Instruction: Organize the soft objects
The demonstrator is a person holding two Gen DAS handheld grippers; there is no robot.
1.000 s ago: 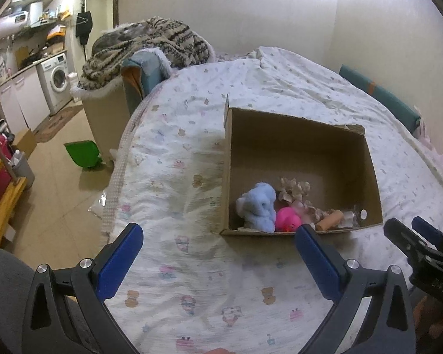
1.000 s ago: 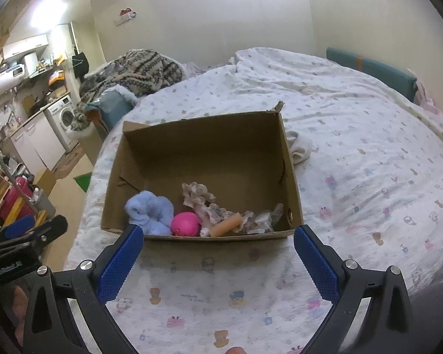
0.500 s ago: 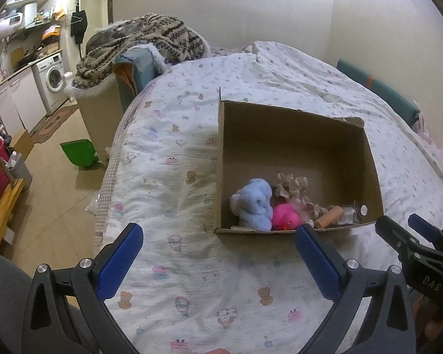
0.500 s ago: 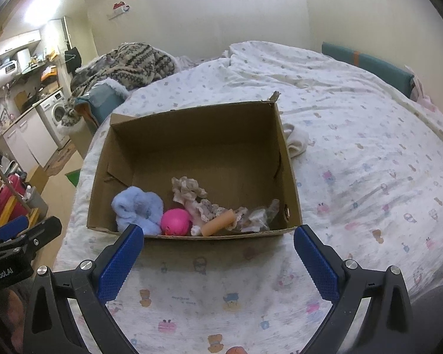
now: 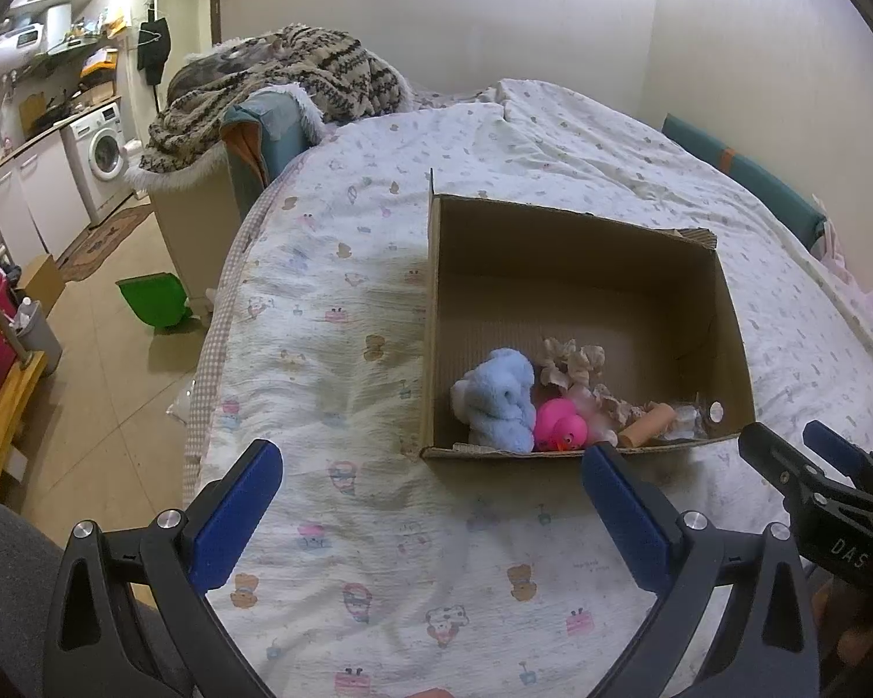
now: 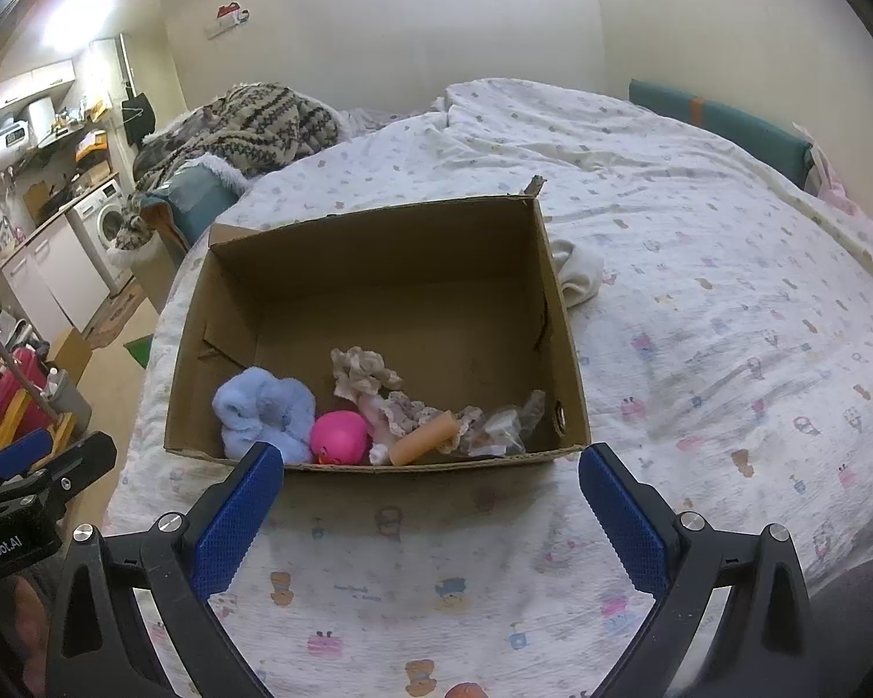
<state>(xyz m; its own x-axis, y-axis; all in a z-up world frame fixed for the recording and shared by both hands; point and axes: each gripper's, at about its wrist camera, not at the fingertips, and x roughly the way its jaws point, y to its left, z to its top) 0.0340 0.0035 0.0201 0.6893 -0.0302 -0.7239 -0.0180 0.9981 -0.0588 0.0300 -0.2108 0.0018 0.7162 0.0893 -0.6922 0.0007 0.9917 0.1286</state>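
Both grippers are empty, fingers spread wide. I hold them low over the bedsheet [image 6: 698, 349], short of the cardboard box [image 6: 564, 349].

Change over the last second: the box has grown in both views and sits lower in frame. I have come nearer and a little higher, so I now look down into it rather than across its near wall. Contents have not shifted.

Left gripper [image 5: 430, 500]: the box [image 5: 430, 314] lies ahead and toward my right finger, whose tip overlaps the near rim. Blue plush [image 5: 497, 401] just beyond that rim, pink duck [image 5: 560, 431] touching it on the right-finger side.

Right gripper [image 6: 430, 494]: the box fills the gap between my fingers. Blue plush [image 6: 265, 410] is just past my left fingertip, pink duck [image 6: 339, 436] beside it, then the beige frilly cloth [image 6: 362, 371], an orange cylinder [image 6: 425, 445] and crumpled clear plastic [image 6: 506, 424] toward my right finger.

One white cloth [image 6: 579, 273] lies on the sheet outside the box, against its far right wall, well beyond my right finger.

Judgement: most soft things are already boxed; the white cloth looks like the remaining piece. From this approach the right gripper is better placed to reach it.
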